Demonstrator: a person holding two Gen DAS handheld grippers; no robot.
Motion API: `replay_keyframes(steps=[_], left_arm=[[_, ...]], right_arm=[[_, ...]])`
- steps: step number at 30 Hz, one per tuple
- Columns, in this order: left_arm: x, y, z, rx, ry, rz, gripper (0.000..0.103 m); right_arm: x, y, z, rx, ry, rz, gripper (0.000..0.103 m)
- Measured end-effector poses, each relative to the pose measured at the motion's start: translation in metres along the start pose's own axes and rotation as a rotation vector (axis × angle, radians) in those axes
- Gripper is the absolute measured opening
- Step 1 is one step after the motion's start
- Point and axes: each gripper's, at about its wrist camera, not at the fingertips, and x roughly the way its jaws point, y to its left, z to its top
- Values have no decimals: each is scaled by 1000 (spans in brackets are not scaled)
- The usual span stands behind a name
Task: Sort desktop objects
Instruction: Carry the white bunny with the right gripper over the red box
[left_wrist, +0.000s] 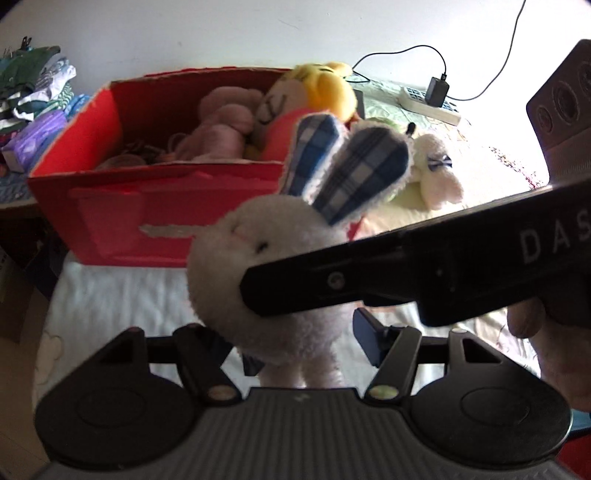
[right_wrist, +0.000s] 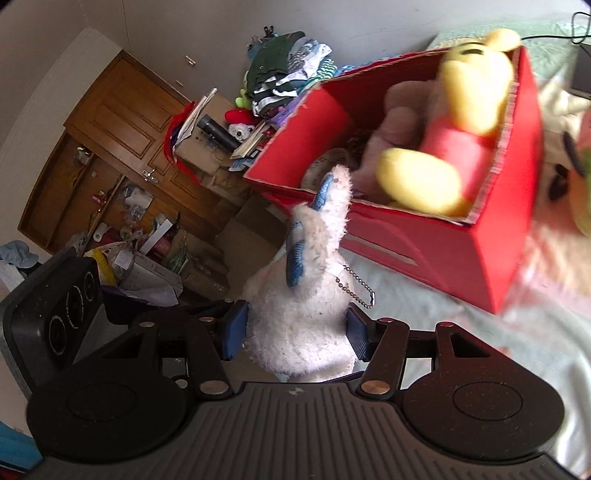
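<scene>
Right claw (right_wrist: 297, 338) clamps white plush rabbit with blue plaid ears (right_wrist: 303, 317) on both flanks, just short of red cardboard box (right_wrist: 424, 243). Left claw (left_wrist: 308, 341) is open around its body. Judgement: lift clear of the rim before releasing. Only right view shows keychain (right_wrist: 356, 290).

Plush rabbit (right_wrist: 306, 325) — fuzzy white pile, ears (left_wrist: 347, 166) lined in blue checked cloth, metal ball chain (right_wrist: 356, 286) at its neck. Behind it, red cardboard box (left_wrist: 122, 206) — matt, torn edges. Right gripper (right_wrist: 297, 334): matt black plastic, textured blue pads (right_wrist: 236, 328).
</scene>
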Motion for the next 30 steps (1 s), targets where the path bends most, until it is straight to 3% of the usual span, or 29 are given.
replay_keyframes(steps=[10,17,30], left_arm=[[-50,73,1,49,-71,-2,65],[-77,107,24,89,-170,-45,65],[-63,131,93,138,-288,-185,69]], right_arm=[[35,48,19,-48,-62,42,59],[38,70,42,-45,-172,56,59],[25,73,85,-4,-360,-64,59]])
